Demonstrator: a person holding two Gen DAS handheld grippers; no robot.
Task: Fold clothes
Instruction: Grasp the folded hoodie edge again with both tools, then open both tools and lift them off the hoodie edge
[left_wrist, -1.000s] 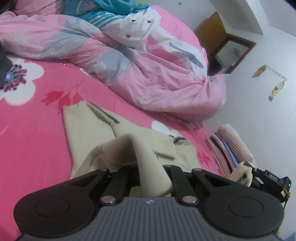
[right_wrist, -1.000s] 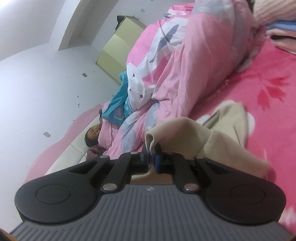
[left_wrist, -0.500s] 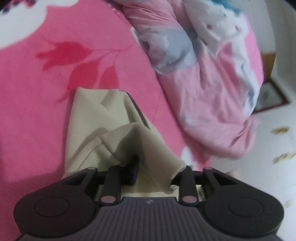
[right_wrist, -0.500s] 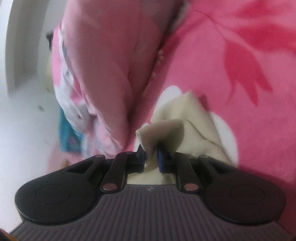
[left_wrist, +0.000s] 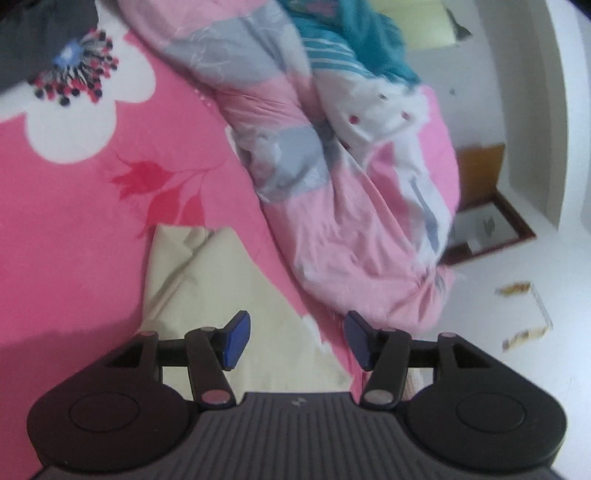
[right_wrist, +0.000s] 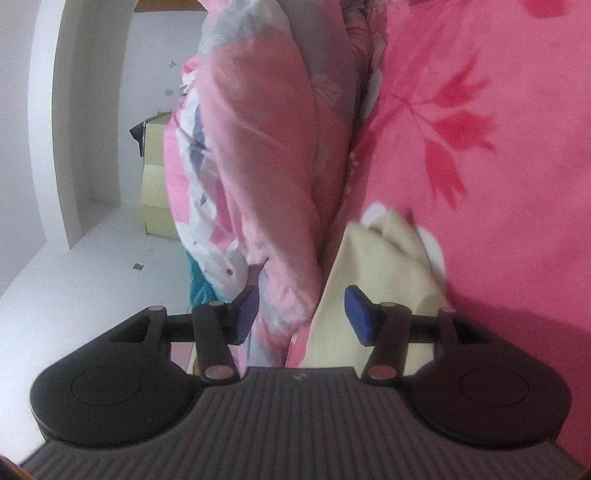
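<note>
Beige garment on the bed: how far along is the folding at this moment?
Done: the beige garment lies folded over itself on the pink floral bedspread, beside the pink duvet. In hand: nothing; the left hand-held gripper and right hand-held gripper are both open above it. Left: perhaps a further fold; other clothes are not visible.

Both wrist cameras look forward over their own spread fingers, close above the bed. The left view faces across the pink floral sheet (left_wrist: 74, 206) toward the bunched duvet (left_wrist: 354, 206). The right view, rolled sideways, shares that duvet (right_wrist: 266, 162) and the beige garment (right_wrist: 376, 266).
</note>
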